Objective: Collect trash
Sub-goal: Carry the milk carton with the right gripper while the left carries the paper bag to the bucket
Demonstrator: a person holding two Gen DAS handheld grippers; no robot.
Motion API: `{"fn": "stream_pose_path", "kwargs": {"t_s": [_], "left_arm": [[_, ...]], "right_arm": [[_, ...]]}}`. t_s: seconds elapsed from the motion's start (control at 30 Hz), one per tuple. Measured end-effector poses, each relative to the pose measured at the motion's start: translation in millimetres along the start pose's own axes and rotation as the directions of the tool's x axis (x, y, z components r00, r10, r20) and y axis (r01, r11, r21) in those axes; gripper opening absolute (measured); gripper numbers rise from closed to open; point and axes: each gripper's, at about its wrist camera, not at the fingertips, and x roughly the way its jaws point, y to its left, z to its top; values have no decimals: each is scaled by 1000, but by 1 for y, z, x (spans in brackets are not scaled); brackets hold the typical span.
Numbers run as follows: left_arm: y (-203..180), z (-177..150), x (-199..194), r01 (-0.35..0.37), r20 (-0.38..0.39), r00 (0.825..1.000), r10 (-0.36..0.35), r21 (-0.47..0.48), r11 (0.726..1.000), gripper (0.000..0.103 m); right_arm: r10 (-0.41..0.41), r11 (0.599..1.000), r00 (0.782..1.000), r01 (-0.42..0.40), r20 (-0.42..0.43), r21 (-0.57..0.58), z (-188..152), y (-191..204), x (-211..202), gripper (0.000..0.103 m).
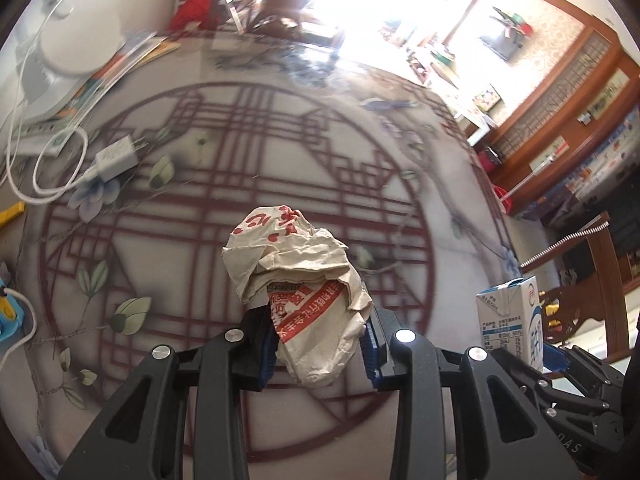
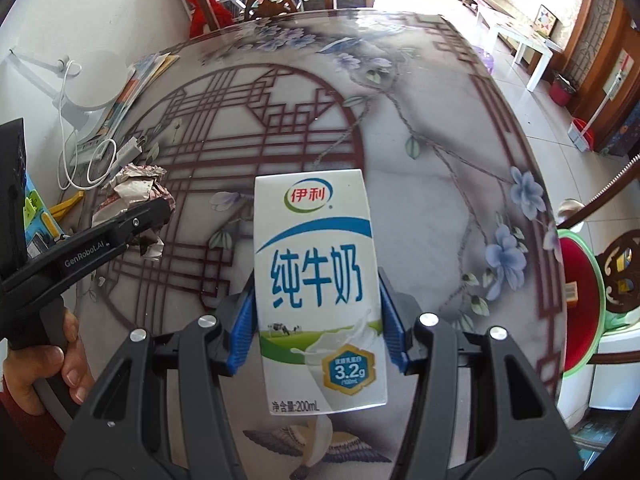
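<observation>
Fingers of both grippers are clamped on trash, held above the patterned table

Blue-padded left gripper point(image 1: 320, 344) pinches a crumpled beige paper wrapper with red print point(image 1: 296, 276) between its narrowly parted jaws, over the middle of the glossy table with its maroon lattice and blue flowers point(image 1: 192, 184); right gripper point(image 2: 318, 328) grips a white and blue milk carton point(image 2: 320, 280) upright by its sides, nearer the table's right edge. A white charger with looped cable point(image 1: 116, 158) lies toward the left edge, and a hand point(image 2: 44, 364) grasps the left gripper's handle
</observation>
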Motion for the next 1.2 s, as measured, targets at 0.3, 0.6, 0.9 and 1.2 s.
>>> {"fn": "stream_pose_path", "kwargs": {"t_s": [0.3, 0.6, 0.9, 1.2], "left_arm": [[-49, -9, -13, 53, 4, 999, -53, 109, 993, 32], [-92, -22, -16, 95, -19, 996, -93, 196, 976, 32], [-121, -34, -16, 123, -40, 992, -117, 243, 962, 32], [-159, -38, -11, 168, -53, 986, -159, 301, 939, 32]], "right_arm": [[-36, 995, 999, 32, 39, 96, -27, -36, -25, 52], [-72, 979, 996, 61, 52, 192, -55, -77, -42, 52], [-106, 964, 993, 91, 46, 251, -77, -108, -52, 52], [-148, 944, 988, 128, 45, 304, -89, -137, -62, 52]]}}
